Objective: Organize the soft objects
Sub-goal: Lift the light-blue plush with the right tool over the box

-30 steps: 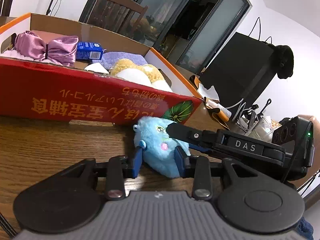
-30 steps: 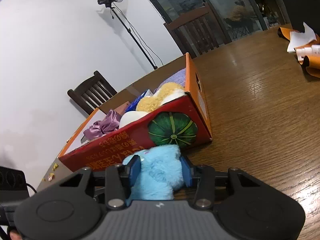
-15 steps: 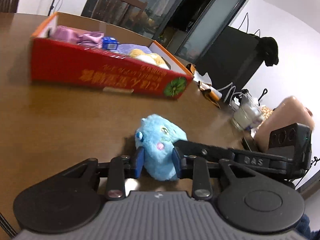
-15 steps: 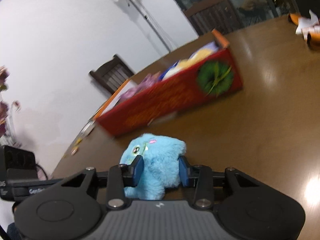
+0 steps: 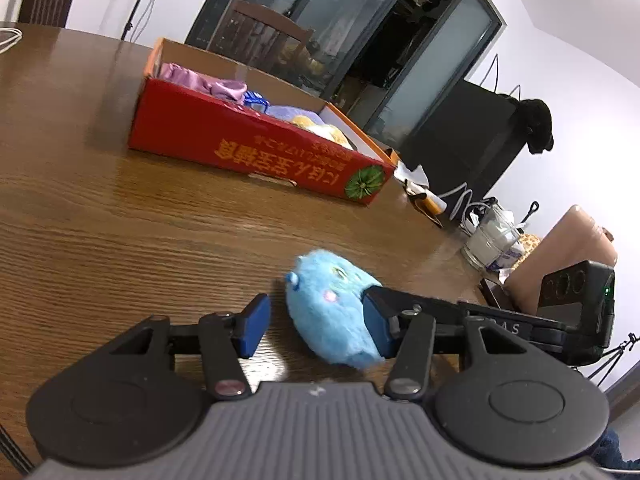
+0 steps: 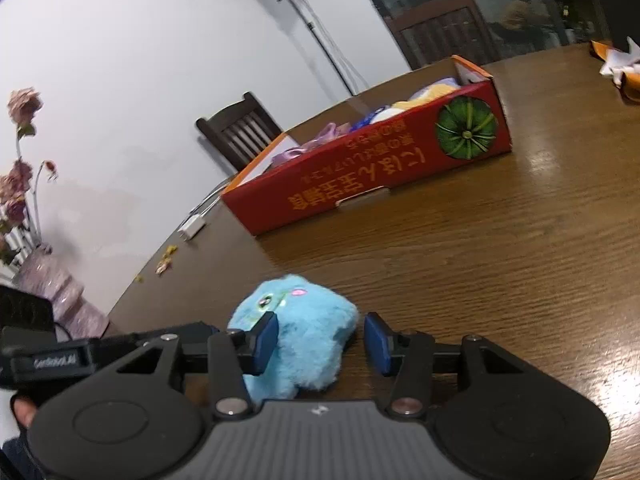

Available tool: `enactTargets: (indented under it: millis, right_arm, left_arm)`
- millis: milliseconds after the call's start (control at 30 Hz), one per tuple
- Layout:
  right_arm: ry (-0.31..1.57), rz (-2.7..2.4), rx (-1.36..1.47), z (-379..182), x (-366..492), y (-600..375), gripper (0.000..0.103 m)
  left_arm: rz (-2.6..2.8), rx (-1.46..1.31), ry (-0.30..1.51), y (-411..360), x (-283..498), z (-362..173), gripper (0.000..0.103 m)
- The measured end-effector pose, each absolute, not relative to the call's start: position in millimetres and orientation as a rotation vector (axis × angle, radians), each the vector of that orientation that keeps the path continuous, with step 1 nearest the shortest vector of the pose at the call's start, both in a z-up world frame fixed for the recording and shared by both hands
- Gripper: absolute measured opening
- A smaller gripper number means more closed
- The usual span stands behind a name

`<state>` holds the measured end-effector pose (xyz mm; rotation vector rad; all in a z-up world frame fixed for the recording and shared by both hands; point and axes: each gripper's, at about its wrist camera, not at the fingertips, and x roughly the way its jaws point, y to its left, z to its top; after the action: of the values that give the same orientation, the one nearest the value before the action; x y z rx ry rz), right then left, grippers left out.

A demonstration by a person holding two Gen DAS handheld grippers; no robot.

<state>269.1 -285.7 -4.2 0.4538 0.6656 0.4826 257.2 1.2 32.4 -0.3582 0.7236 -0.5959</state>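
One fuzzy blue plush (image 5: 332, 312), wood table (image 5: 120, 240)

The plush toy (image 5: 332, 304) sat on the table (image 5: 120, 240), with the box (image 5: 256, 148) well behind it, and soft stuff (image 5: 200, 82) was inside that.

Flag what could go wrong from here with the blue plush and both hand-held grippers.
1. Both hand-held grippers, left and right, are opening around the blue plush; a pad could snag the fur and drag it as they pull back.
2. The plush lies on the table, well short of the red box, so it probably needs regrasping.
3. The grippers cross closely at the plush, so they could knock together.
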Motion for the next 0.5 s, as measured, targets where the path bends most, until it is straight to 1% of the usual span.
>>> enactTargets:
  millis: [33,67,100,133,167,333,433,500]
  right_arm:
    - [0.660,0.477,0.452,-5.3,268.9,-285.4,0.048]
    - [0.657,0.472,0.448,-5.0,269.2,-284.3,0.048]
    - [0.657,0.471,0.446,-4.8,269.5,-283.5,0.047]
    - [0.660,0.476,0.444,-5.0,270.2,-282.4,0.047]
    - [0.665,0.485,0.439,-5.2,270.5,-280.6,0.041]
    - [0.656,0.487,0.439,3.1,275.9,-275.4,0.035]
    - [0.562,0.474,0.405,36.1,283.5,-277.7,0.035]
    - [0.494,0.461,0.361,65.0,297.7,-279.4,0.035]
  left_arm:
    - [-0.599,-0.353,0.728,-1.6,257.8,30.8,0.044]
    - [-0.604,-0.343,0.734,-4.3,258.4,29.6,0.034]
    - [-0.613,-0.333,0.739,-6.6,259.1,28.9,0.029]
    - [-0.619,-0.331,0.740,-7.8,259.3,28.1,0.029]
    - [-0.621,-0.329,0.740,-8.7,259.9,28.1,0.029]
    - [-0.629,-0.348,0.717,-8.3,271.1,37.9,0.028]
    - [-0.687,-0.332,0.621,-10.9,295.3,67.9,0.028]
    - [-0.718,-0.336,0.569,-13.7,325.0,87.6,0.028]
